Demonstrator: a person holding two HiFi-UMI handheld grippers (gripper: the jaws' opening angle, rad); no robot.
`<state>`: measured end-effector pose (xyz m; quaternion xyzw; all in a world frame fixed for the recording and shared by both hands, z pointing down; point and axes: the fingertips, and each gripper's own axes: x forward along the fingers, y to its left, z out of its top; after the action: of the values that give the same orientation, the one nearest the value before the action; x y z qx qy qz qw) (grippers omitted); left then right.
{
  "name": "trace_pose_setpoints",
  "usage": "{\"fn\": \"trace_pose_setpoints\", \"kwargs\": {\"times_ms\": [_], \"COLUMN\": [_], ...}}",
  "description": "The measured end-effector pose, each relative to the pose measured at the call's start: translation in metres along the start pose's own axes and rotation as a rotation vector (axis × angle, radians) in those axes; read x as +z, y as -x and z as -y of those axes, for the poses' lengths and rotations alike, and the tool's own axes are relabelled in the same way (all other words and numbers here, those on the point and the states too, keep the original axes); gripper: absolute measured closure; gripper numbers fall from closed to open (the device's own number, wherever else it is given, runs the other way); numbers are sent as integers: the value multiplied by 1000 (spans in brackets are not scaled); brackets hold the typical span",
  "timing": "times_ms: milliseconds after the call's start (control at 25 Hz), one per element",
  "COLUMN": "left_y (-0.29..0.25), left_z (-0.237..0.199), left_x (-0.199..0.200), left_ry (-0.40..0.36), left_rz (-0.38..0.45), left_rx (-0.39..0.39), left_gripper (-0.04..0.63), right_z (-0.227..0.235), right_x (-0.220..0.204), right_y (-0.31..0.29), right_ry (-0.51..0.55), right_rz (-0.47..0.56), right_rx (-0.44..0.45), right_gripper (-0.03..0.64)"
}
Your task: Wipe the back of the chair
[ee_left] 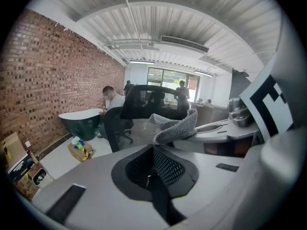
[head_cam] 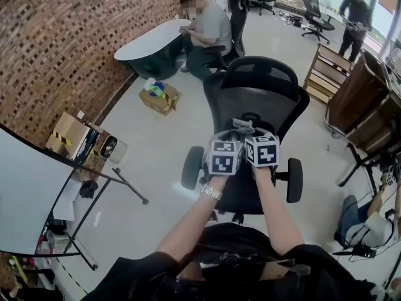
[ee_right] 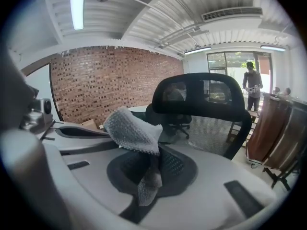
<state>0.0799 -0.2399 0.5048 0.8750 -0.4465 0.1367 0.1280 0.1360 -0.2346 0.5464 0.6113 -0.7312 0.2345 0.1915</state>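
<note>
A black office chair (head_cam: pixel 258 99) with a mesh back and a headrest (head_cam: pixel 260 68) stands just in front of me; the back (ee_right: pixel 211 131) and headrest (ee_right: pixel 201 92) also show in the right gripper view. My right gripper (ee_right: pixel 148 169) is shut on a grey cloth (ee_right: pixel 132 131), which sticks up from its jaws. In the head view both grippers are held side by side over the seat, the left gripper (head_cam: pixel 227 144) touching the right gripper (head_cam: pixel 257 140), with the cloth (head_cam: pixel 243 128) just short of the back. The left gripper (ee_left: pixel 154 169) has its jaws together on nothing; the cloth (ee_left: pixel 175 126) lies to its right.
Armrests (head_cam: pixel 191 167) (head_cam: pixel 294 179) flank my arms. A cardboard box (head_cam: pixel 160 96) lies on the floor to the left, a whiteboard stand (head_cam: pixel 94 193) nearer left. Wooden furniture (head_cam: pixel 357 96) stands to the right. A person sits at a round table (head_cam: pixel 150 39); another person (head_cam: pixel 354 14) stands far right.
</note>
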Motion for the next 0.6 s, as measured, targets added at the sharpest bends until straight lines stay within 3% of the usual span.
{"fn": "trace_pose_setpoints", "kwargs": {"times_ms": [360,600], "left_y": [34,79], "left_z": [13,22], "left_x": [-35,-48], "left_ry": [-14,-36], "left_rz": [-51,-39], "left_rx": [43,4], "left_gripper": [591,592], "right_z": [-20,-49], "right_x": [-42,-51], "right_y": [23,65], "right_ry": [-32,-18], "right_rz": [-30,27], "right_rx": [90,63], "right_gripper": [588,588]}}
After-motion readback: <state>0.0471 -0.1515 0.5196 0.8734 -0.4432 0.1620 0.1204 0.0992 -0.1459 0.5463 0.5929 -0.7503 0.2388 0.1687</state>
